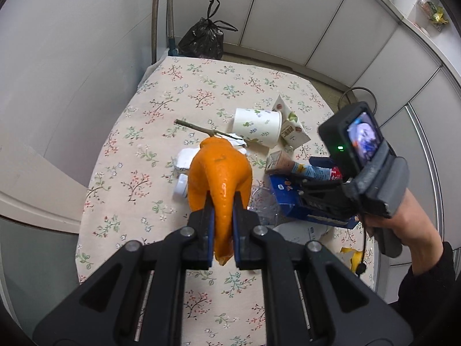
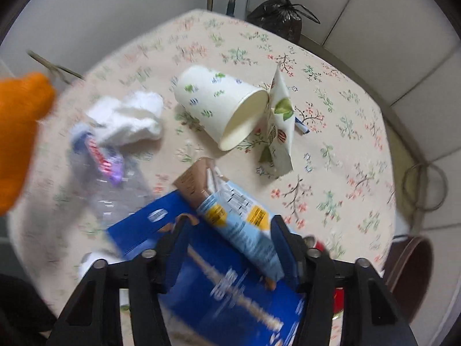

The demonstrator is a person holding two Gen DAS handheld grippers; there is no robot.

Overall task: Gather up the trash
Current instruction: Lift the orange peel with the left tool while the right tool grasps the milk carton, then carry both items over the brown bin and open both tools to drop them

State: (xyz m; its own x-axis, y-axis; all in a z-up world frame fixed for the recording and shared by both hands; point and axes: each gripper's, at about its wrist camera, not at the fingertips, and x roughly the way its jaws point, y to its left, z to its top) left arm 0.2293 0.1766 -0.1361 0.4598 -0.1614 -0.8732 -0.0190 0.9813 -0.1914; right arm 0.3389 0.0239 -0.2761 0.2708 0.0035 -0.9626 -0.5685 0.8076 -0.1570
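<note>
Orange peel sits pinched in the left gripper, while the right gripper spreads over a light-blue carton without pressing it.

Left wrist: high, steeply downward over floral table. Right wrist: nearer, downward, blurred. Shared: paper cup, left view 1 o'clock, right view 12 o'clock.

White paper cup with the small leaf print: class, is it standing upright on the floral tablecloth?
No, the white paper cup lies on its side, open mouth facing the folded carton.
</note>
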